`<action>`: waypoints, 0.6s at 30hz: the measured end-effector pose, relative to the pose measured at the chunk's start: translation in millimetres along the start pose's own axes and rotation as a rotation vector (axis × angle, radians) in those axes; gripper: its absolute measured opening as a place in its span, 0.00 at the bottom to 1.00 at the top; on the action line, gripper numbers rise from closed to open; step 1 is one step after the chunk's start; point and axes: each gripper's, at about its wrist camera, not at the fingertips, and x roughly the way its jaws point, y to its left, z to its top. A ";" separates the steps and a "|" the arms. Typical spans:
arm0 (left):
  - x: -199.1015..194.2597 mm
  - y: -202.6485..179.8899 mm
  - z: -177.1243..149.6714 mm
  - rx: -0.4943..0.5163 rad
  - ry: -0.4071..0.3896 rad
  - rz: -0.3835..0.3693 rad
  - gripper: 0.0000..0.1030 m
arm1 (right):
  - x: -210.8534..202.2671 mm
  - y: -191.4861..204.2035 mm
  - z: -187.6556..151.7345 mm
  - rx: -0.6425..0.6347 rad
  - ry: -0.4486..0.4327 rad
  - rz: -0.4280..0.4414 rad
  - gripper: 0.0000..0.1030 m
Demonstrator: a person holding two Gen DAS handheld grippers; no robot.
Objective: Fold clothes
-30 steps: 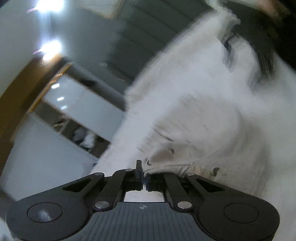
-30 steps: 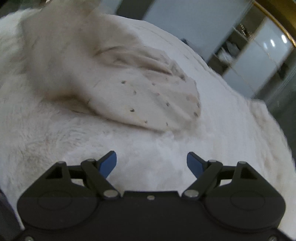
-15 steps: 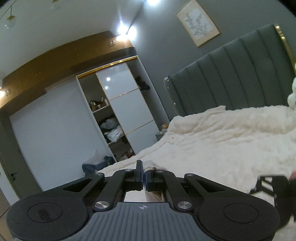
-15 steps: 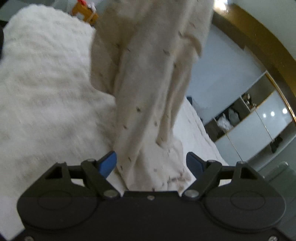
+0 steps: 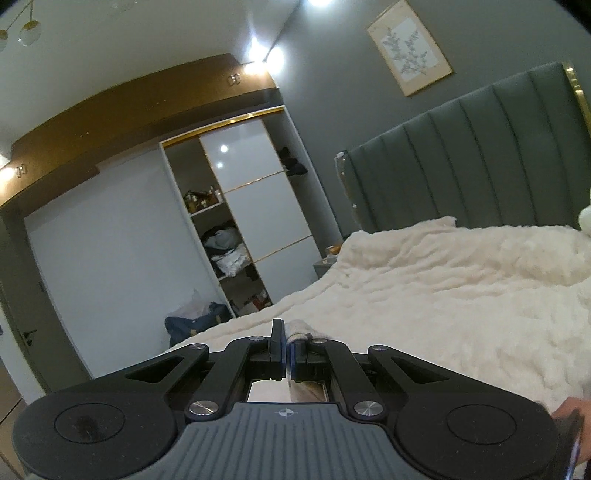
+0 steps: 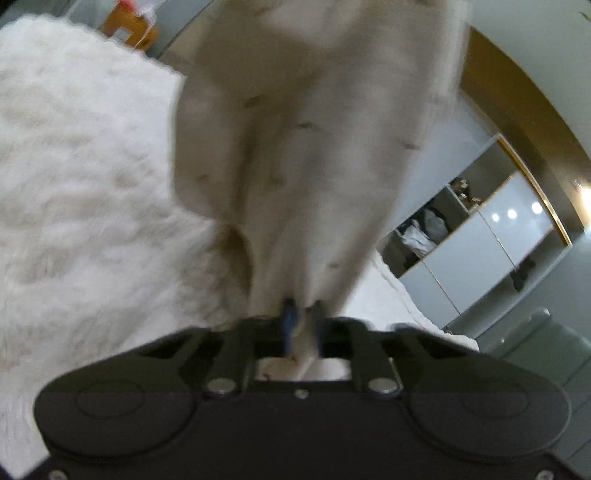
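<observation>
Left gripper (image 5: 287,334) clamped on cream garment (image 6: 310,140) edge. Right gripper (image 6: 303,325) closed on hanging fabric above fluffy bedspread (image 6: 85,177).

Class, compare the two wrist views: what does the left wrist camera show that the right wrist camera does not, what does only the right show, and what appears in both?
Only the left wrist view shows the green padded headboard, the framed picture on the wall, and the left gripper shut on a small tuft of the cream garment.

Only the right wrist view shows that garment hanging long, pinched low down by the right gripper, plus an orange box.

Both show the fluffy white blanket and the open wardrobe.
</observation>
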 end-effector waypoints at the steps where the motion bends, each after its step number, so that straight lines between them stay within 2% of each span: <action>1: -1.4 2.3 -0.9 -0.008 0.001 0.004 0.01 | -5.8 -15.1 1.3 0.041 -0.026 0.001 0.00; 5: -6.8 22.8 -1.3 -0.054 0.004 0.058 0.01 | -25.0 -68.9 8.6 0.095 -0.082 -0.079 0.00; 11: -14.7 50.6 3.9 -0.141 -0.001 0.097 0.01 | -64.1 -165.6 35.2 0.172 -0.163 -0.198 0.00; 13: -24.6 58.8 18.2 -0.162 -0.035 0.098 0.01 | -84.1 -204.7 52.2 0.184 -0.203 -0.236 0.00; 18: -57.9 73.2 59.6 -0.184 -0.131 0.101 0.01 | -140.6 -272.8 94.9 0.184 -0.311 -0.301 0.00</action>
